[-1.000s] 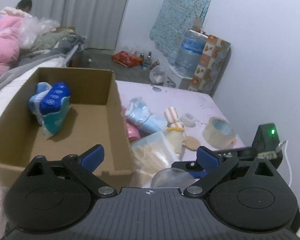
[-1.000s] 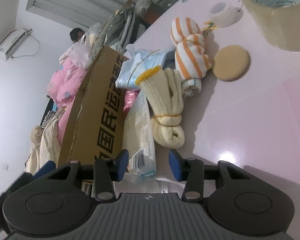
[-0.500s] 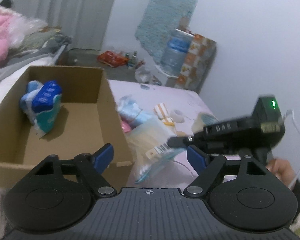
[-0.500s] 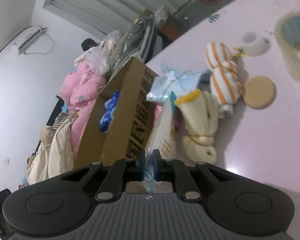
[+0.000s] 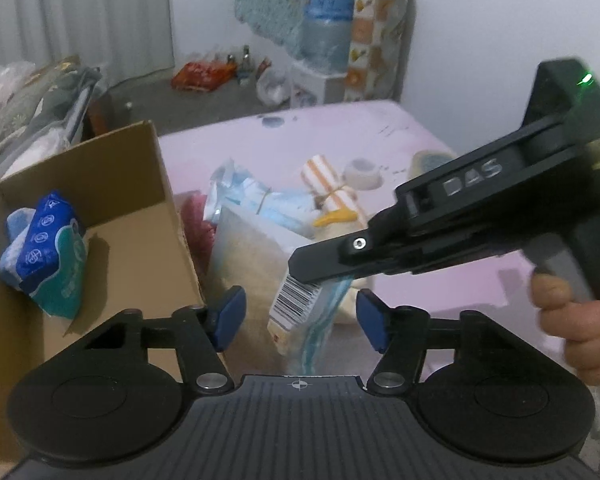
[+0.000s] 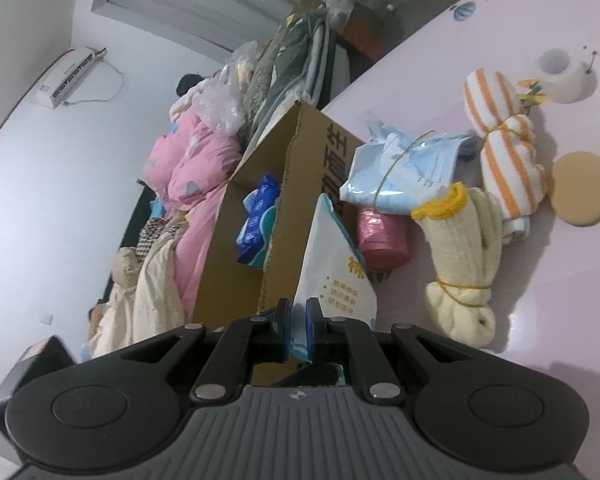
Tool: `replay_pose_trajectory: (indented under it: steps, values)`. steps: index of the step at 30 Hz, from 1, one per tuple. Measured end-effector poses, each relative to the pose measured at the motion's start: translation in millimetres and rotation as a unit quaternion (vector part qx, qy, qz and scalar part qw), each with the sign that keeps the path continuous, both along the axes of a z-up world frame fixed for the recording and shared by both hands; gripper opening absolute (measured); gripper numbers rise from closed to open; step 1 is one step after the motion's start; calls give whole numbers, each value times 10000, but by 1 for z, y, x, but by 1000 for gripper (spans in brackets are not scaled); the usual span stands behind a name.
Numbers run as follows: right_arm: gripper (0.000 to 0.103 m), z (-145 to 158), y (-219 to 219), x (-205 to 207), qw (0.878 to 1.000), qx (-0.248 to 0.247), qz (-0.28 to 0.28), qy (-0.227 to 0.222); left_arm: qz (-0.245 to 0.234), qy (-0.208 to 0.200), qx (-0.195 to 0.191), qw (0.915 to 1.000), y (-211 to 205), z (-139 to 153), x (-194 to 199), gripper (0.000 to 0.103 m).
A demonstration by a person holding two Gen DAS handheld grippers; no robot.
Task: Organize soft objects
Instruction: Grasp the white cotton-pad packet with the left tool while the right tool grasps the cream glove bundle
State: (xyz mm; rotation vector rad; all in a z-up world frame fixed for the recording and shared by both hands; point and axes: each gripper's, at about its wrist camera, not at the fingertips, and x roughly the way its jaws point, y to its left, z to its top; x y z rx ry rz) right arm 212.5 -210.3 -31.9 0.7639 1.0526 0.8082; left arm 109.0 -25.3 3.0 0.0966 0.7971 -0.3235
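Just right of the cardboard box (image 5: 112, 184), a plastic pack of cotton pads (image 6: 332, 268) is held lifted off the pink bench (image 5: 300, 140), clamped at its lower edge by the right gripper (image 6: 298, 330), whose blue pads are pressed together on the film. In the left wrist view the same pack (image 5: 260, 264) is seen with a barcode label near the grip, and the right gripper (image 5: 320, 272) is seen from the side with the person's hand (image 5: 580, 320) on its handle. The left gripper (image 5: 300, 316) is kept apart, its blue fingers (image 5: 230, 314) spread wide on either side of the pack's lower end, not touching it. Inside the box a blue and teal tissue pack (image 5: 46, 256) is leaned against the left wall. On the bench beside the box lie a light blue bagged bundle (image 6: 404, 168), a red roll (image 6: 380, 236), a cream towel bundle (image 6: 460, 264) tied with string, an orange-striped towel (image 6: 504, 148), a round tan pad (image 6: 582, 188) and a small white tape roll (image 6: 560, 76). A pink quilt (image 6: 192, 168) is piled behind the box.
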Motion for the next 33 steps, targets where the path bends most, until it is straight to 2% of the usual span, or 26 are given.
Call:
replay_pose_trajectory:
  steps: [2, 5, 8, 10, 12, 15, 19, 20, 21, 23, 24, 29, 33]
  values:
    - [37, -1, 0, 4, 9999, 123, 66, 71, -8, -9, 191, 9998, -3, -3, 4, 56]
    - [37, -3, 3, 8, 9995, 249, 160, 135, -11, -52, 513, 9987, -8, -5, 6, 41]
    - [37, -3, 3, 11, 9991, 336, 209, 172, 60, -112, 752, 9971, -11, -7, 9, 36]
    - [37, -3, 2, 12, 9988, 406, 226, 169, 86, -143, 736, 9971, -9, -6, 8, 25]
    - [39, -2, -1, 13, 9985, 468, 245, 138, 164, -213, 765, 9967, -9, -4, 8, 20]
    - [39, 4, -11, 12, 9988, 461, 136, 19, 297, -310, 741, 9963, -5, -2, 8, 17]
    - [43, 9, -34, 9, 9992, -98, -359, -144, 456, -334, 585, 9967, 3, 0, 11, 15]
    - [48, 8, -38, 9, 9983, -313, -469, -142, 481, -336, 538, 9968, 5, 1, 11, 15]
    - [61, 6, -40, 10, 9969, -544, -565, -103, 504, -344, 491, 9969, 7, 1, 11, 15]
    - [78, -2, -42, 13, 9930, -925, -734, 48, 514, -356, 419, 9972, 9, 1, 10, 15]
    - [80, -6, -41, 14, 9916, -1049, -753, 114, 512, -366, 391, 9973, 10, 1, 11, 15]
    - [81, -24, -22, 27, 9853, -1544, -585, 435, 514, -405, 361, 9972, 10, 0, 10, 15]
    - [81, -38, -9, 33, 9815, -1810, -433, 448, 524, -431, 330, 9972, 11, -1, 10, 15]
